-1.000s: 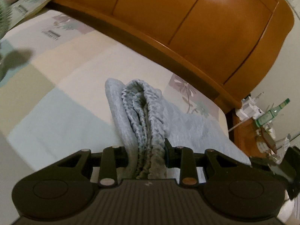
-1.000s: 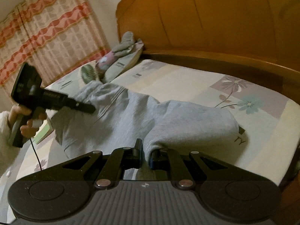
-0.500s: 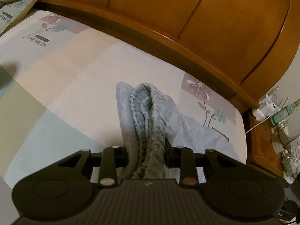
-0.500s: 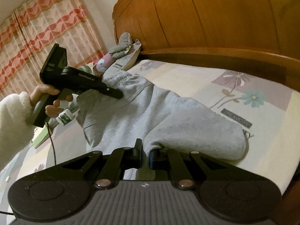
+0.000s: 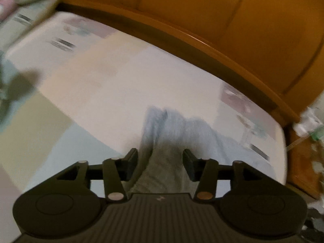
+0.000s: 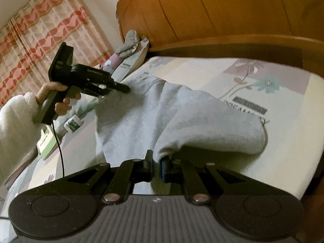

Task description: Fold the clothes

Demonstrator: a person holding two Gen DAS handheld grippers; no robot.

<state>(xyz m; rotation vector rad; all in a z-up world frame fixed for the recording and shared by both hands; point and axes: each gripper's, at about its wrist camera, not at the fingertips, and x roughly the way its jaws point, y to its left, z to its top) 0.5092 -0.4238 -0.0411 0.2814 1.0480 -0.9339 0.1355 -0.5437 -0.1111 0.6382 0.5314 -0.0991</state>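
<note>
A grey sweatshirt [image 6: 162, 109] lies across the bed. My right gripper [image 6: 156, 160] is shut on its near edge and holds a fold of it lifted off the sheet. In the right wrist view my left gripper [image 6: 125, 88] is at the garment's far left edge, held by a hand in a white sleeve. In the blurred left wrist view the left gripper [image 5: 160, 158] has its jaws apart with the grey cloth [image 5: 168, 141] between them, the fingers standing off the fabric.
A wooden headboard [image 6: 222, 10] runs along the far side of the bed. A pillow with a soft toy [image 6: 129, 46] lies at the far left. A nightstand with bottles [image 5: 309, 125] stands at the right. Striped curtains [image 6: 40, 30] hang at left.
My left gripper has opened around the bunched cloth and the left view has swung, now blurred. My right gripper still holds its edge, with the garment drawn nearer the headboard.
</note>
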